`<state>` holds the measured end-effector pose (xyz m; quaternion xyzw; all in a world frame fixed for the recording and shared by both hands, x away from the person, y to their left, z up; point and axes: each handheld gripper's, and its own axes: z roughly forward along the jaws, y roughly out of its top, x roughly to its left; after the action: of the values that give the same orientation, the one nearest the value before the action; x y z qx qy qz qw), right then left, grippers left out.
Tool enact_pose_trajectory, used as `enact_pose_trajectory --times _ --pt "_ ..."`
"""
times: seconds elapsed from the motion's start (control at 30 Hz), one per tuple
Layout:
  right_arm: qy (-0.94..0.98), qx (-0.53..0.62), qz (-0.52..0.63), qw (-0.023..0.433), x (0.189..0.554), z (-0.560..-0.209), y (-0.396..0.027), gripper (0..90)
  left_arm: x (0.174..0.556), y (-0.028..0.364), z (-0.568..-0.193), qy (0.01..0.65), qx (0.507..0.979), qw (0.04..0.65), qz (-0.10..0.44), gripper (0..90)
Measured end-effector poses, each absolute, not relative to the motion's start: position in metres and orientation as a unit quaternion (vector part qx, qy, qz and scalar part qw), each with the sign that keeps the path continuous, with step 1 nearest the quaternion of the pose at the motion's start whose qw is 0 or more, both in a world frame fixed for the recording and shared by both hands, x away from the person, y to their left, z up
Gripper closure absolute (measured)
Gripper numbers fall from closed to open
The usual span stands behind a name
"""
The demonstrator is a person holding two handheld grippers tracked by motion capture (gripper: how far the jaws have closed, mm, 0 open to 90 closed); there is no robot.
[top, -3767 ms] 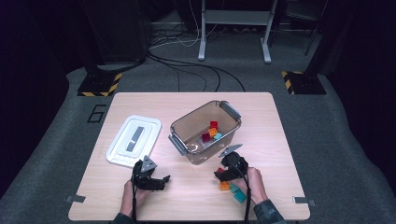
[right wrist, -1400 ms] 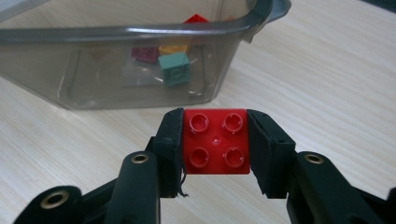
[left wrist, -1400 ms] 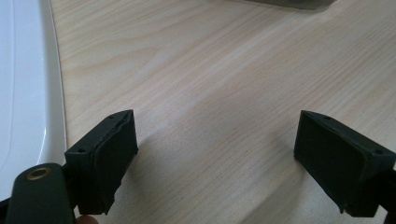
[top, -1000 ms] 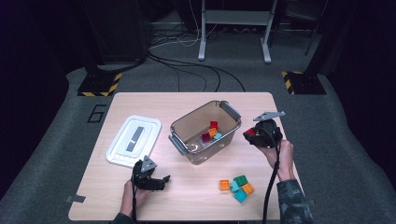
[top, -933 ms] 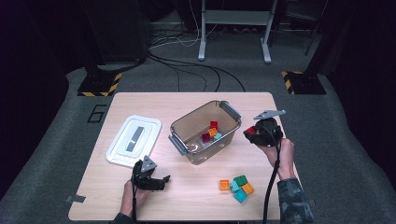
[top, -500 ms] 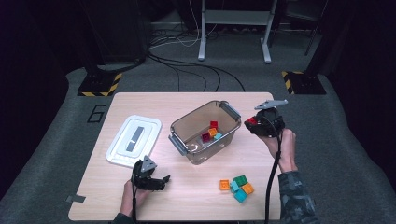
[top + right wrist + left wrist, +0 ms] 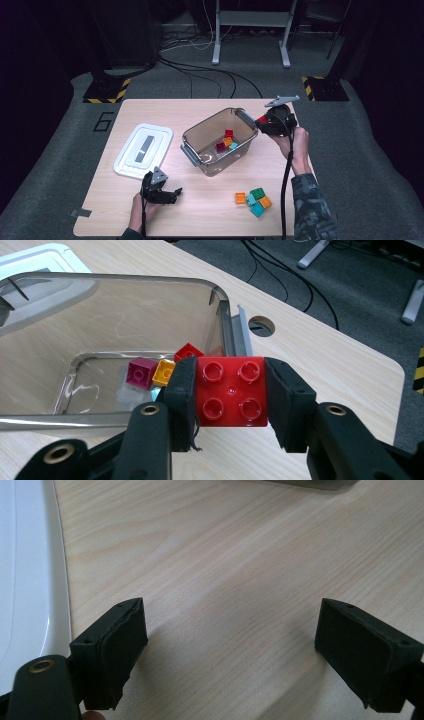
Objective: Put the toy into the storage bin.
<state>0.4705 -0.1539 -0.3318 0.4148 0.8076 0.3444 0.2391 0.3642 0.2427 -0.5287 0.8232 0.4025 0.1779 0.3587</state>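
— Now, what has been changed since the earlier high views?

— A red four-stud brick (image 7: pixel 231 391) has been lifted from the cluster of loose bricks (image 7: pixel 254 200) at the lower right of the table (image 7: pixel 220 217) and carried up to the right end of the clear plastic bin (image 7: pixel 200 159), where it is held just outside the rim. It is clamped between the jaws of the right gripper (image 7: pixel 262 121); in the right gripper view both black pads are pressed flat against its sides. Four bricks are left in the cluster, where five were seen before.

— And what is meant by that for the work?

— The carry can be judged nearly done: only a short move over the rim and a release would be needed. Red, magenta and yellow bricks (image 7: pixel 226 141) are already lying in the bin.

— The left gripper (image 7: pixel 172 193)?

— It has been kept at the lower left, jaws spread wide over bare table, nothing between them, beside the white lid (image 7: pixel 144 150).

— Materials?

— Glossy moulded plastic bricks with round studs; a transparent, slightly scuffed bin with grey handles and rounded corners; a smooth white lid; pale wood-grain laminate on the table.
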Motion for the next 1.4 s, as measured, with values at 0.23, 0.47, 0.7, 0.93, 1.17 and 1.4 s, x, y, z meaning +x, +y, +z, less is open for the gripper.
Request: enact_pose_trajectory --times 0.23,0.47,0.7,0.93,1.17,1.4 --pt "0.811 0.412 0.344 0.232 0.482 -0.335 -0.144 58.6 0.364 0.243 -0.529 0.402 0.823 0.358 0.178 13.1" --pt "0.817 0.408 0.339 0.227 0.496 -0.342 -0.135 58.6 0.364 0.243 -0.529 0.402 0.823 0.359 0.178 13.0" --pt "0.825 0.405 0.328 0.217 0.508 -0.353 -0.122 58.5 0.364 0.243 -0.529 0.402 0.823 0.358 0.178 13.0" --pt "0.83 0.398 0.329 0.211 0.509 -0.355 -0.114 39.2 0.364 0.243 -0.528 0.403 0.824 0.357 0.178 13.1" --pt "0.822 0.395 0.347 0.217 0.494 -0.35 -0.12 18.3 0.364 0.243 -0.528 0.402 0.824 0.357 0.178 13.1" --pt "0.814 0.398 0.36 0.222 0.471 -0.346 -0.135 11.3 0.364 0.243 -0.529 0.402 0.823 0.359 0.178 13.1"
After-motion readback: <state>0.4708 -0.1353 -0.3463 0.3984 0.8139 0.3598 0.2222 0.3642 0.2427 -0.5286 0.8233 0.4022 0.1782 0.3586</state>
